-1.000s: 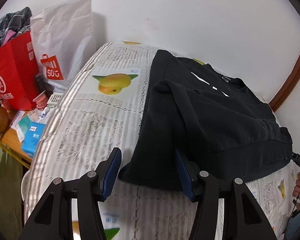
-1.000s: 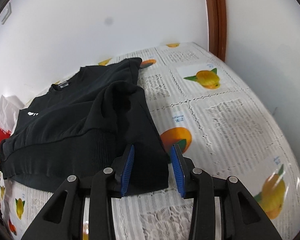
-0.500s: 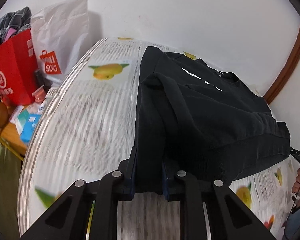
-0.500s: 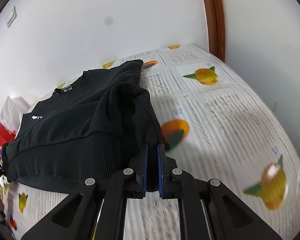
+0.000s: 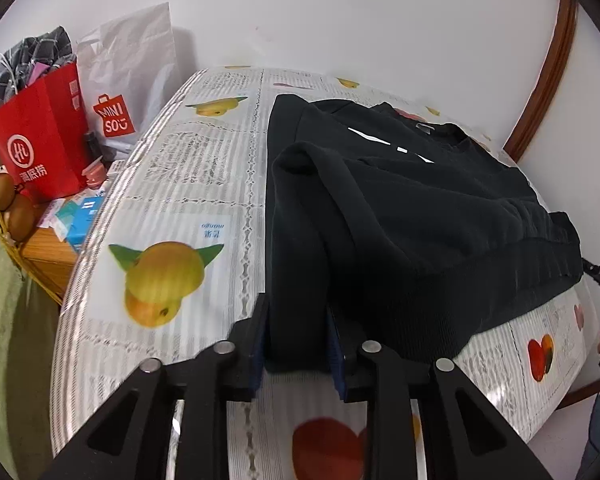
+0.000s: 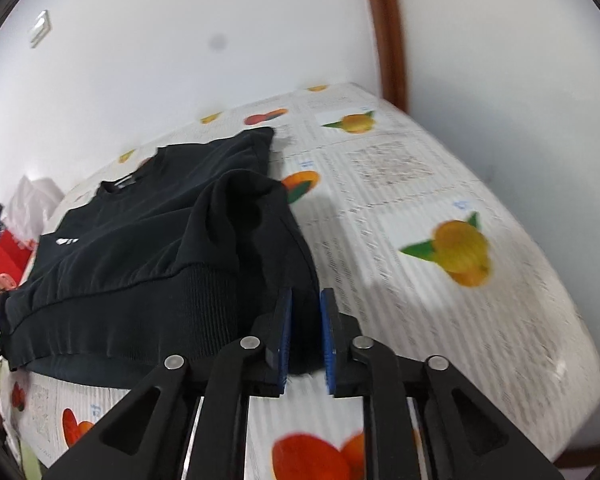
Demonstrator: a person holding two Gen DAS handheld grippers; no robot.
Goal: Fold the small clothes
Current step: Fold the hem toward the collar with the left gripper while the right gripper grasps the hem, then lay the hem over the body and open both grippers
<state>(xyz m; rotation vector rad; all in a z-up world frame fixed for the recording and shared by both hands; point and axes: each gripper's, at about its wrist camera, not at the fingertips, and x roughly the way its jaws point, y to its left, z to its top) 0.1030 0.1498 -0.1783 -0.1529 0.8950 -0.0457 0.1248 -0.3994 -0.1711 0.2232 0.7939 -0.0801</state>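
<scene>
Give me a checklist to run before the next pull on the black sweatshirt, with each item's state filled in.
1. Left gripper has fabric between its jaws: ok, the sweatshirt's left sleeve end sits there while the jaws are opening.
2. Right gripper has fabric between its jaws: ok, the right sleeve end is there; jaws opening too.
3. Firm pinch on both sides: cannot tell.
4. Sweatshirt body lies flat on the tablecloth: ok, with both sleeves folded over it.
5. Path beside the garment is free: ok, bare cloth either side.
6. Red bag stands apart from the garment: ok.
</scene>
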